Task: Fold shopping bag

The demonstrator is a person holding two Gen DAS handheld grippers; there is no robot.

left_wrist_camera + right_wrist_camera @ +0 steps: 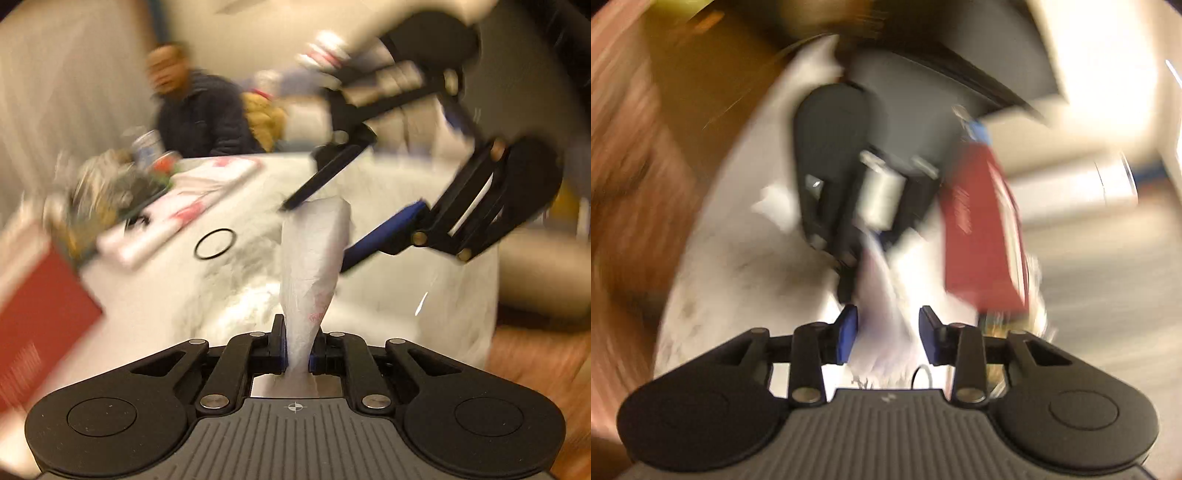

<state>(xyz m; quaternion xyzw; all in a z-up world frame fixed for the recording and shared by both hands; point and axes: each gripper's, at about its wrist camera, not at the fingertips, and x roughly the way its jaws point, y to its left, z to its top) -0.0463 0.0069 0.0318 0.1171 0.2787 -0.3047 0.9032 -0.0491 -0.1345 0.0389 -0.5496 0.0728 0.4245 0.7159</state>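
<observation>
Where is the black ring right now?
In the left wrist view, the black ring lies flat on the white table, left of the bunched bag and just right of the white-and-red box.

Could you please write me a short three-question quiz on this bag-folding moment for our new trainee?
1. True or false: the left tool is shut on the white shopping bag.
2. How do the right tool's jaws stand? A) apart around the bag's far end, B) clamped flat on the table.
3. What thin black thing lies on the table left of the bag?

Key: 1 true. 2 A. 3 a ring-shaped band.
</observation>
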